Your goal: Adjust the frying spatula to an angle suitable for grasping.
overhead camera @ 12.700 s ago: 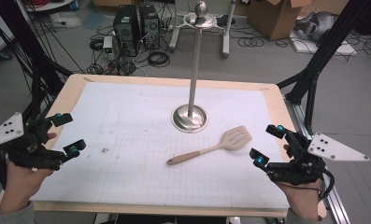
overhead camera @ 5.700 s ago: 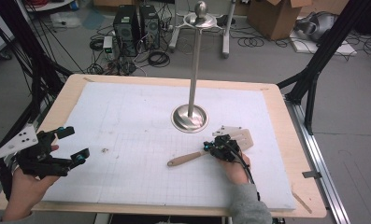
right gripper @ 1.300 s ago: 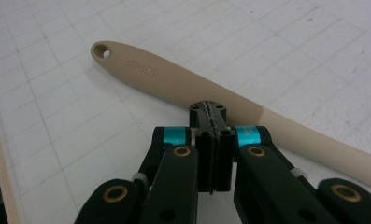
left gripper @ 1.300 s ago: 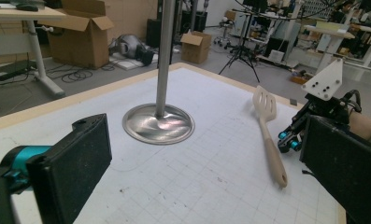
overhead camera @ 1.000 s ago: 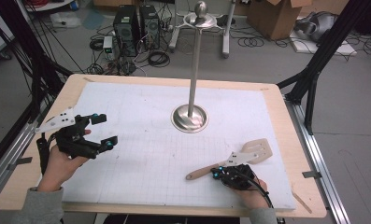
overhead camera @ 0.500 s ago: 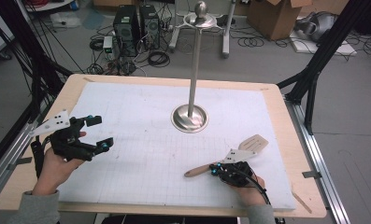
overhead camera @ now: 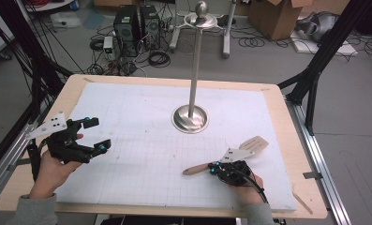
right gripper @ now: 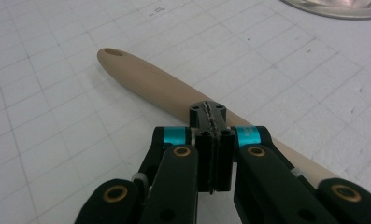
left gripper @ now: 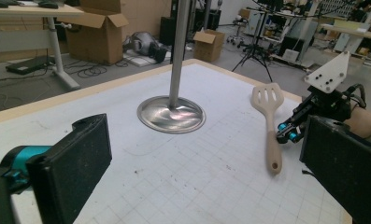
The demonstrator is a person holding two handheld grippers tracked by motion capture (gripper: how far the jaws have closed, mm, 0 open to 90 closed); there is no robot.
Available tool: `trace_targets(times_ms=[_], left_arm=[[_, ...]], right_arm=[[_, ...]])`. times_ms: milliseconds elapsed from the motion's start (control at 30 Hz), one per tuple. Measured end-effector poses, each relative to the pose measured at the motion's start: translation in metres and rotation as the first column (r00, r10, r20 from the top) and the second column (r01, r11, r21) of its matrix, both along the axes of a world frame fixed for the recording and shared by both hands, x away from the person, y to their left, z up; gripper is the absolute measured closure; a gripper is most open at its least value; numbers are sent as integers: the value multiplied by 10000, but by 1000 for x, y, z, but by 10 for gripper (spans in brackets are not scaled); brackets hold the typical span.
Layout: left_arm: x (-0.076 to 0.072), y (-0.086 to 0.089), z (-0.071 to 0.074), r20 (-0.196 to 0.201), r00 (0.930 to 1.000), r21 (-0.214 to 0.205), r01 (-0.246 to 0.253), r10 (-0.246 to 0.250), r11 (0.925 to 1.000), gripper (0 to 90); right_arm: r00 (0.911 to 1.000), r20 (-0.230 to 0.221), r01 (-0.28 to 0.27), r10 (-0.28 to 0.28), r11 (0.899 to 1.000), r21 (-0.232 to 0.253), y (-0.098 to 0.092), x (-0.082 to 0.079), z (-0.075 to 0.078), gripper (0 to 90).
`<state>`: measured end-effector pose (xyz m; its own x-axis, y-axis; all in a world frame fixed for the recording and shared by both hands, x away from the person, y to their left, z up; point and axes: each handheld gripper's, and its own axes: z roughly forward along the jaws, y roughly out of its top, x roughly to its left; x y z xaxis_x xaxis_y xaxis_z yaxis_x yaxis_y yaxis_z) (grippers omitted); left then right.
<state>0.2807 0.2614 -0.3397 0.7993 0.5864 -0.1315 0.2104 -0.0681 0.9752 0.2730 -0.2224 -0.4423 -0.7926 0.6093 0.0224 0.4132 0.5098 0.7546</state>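
The wooden spatula looks light and stiff, best pinched mid-handle, where the right gripper sits pressed together; the left gripper is spread.

A beige spatula lies on a white mat ruled in grey grid (the table is pale wood); shiny silver stand; black fingers.

One overhead camera, two riding on the grippers
High view looks forward and down over the white gridded mat; left gripper view faces across it, sharing the pale wooden slotted spatula with the close, low right gripper view.
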Motion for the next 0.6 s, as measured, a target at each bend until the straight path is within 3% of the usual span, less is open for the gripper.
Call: trace_targets(times_ms=[600], left_arm=[[-10,12,0,35,9994,13,-343,343,9994,27]], right_arm=[[9998,138,174,-174,9998,-34,10,10,-1,900]])
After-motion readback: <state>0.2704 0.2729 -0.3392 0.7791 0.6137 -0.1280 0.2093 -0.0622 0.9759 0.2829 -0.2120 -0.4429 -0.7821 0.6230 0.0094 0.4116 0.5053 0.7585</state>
